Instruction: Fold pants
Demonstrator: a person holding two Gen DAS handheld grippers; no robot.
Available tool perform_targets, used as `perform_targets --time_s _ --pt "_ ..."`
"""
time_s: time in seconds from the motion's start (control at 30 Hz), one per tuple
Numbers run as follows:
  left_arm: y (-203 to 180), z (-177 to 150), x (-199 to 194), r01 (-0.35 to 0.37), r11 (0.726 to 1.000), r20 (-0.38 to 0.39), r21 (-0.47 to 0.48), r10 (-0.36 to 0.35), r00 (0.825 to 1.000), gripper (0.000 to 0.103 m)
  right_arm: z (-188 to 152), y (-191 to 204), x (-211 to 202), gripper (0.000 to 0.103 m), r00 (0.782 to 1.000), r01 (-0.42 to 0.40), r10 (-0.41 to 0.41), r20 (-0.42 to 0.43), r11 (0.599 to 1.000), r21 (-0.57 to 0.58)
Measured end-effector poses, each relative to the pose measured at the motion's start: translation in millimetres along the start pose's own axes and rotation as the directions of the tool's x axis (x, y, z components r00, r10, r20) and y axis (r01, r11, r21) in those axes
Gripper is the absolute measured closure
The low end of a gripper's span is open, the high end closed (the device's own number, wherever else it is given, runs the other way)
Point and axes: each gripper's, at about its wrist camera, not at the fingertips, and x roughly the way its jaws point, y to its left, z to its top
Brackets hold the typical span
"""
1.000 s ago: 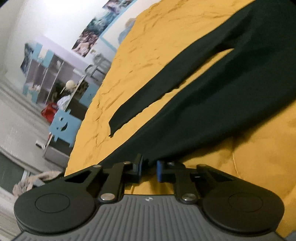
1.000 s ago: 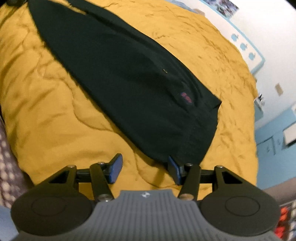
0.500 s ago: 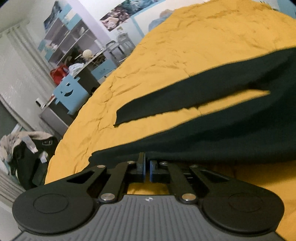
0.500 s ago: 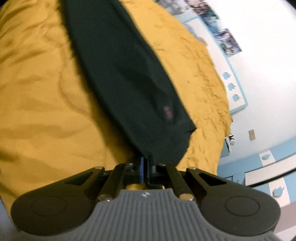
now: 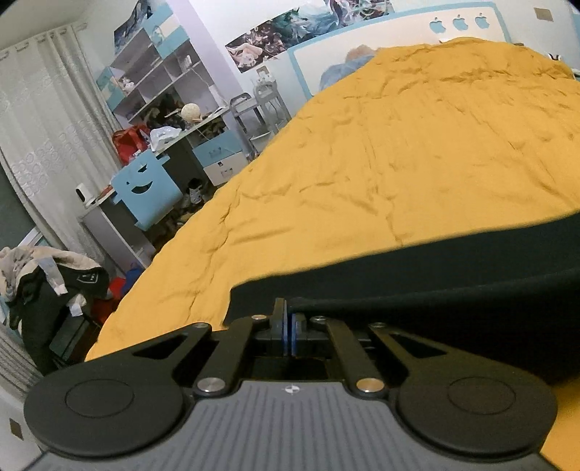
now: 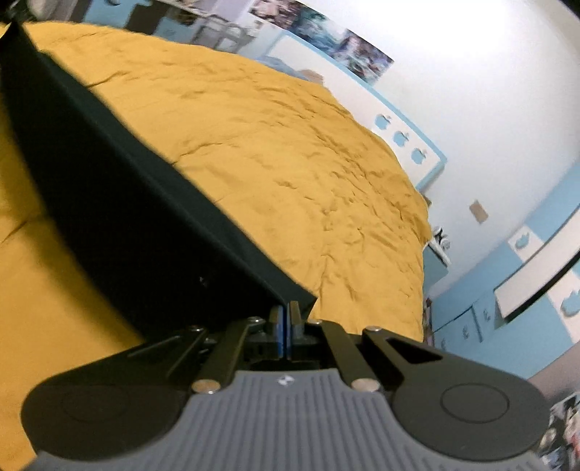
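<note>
Covering the bed, a wrinkled yellow quilt (image 5: 417, 152) meets an apple-cutout headboard (image 5: 460, 25); no writing is readable. Both grippers, left (image 5: 289, 319) and right (image 6: 286, 319), clamp black pants (image 5: 453, 282).

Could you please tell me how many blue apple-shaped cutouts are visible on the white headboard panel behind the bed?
3. On the headboard panel they sit in a row near its right end: left, middle, right. Any others might be hidden behind the yellow bedspread.

I'm seeing a mustard-covered bed (image 5: 417, 145), white curtains (image 5: 43, 119), shelves (image 5: 159, 69), and posters (image 6: 326, 36) lining pale walls.
</note>
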Motion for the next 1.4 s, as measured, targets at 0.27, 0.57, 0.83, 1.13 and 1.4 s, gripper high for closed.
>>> perform_targets --time_s 0.27,0.57,0.83,1.13,1.4 --pt "-25 47 61 0.008 1.0 -0.055 -0.028 -0.01 0.998 0.102 41 -31 116 0.103 0.995 -0.037 0.046 -0.09 0.995 0.095" --pt "-68 50 132 -0.001 0.999 -0.179 0.049 0.01 0.984 0.102 49 -30 221 0.103 0.978 -0.074 0.099 -0.185 0.988 0.137" --pt "-83 41 155 0.002 0.998 -0.227 0.07 0.014 0.974 0.101 37 -23 254 0.103 0.966 -0.09 0.134 -0.222 0.976 0.199" --pt "-69 34 139 0.069 0.994 -0.206 -0.086 -0.085 0.975 0.074 29 -38 229 0.042 0.986 -0.072 0.115 -0.119 0.945 0.32" --pt "-56 23 101 0.182 0.972 -0.118 -0.147 -0.2 0.973 0.069 -27 -87 180 0.057 0.97 -0.185 0.242 -0.027 0.803 0.566"
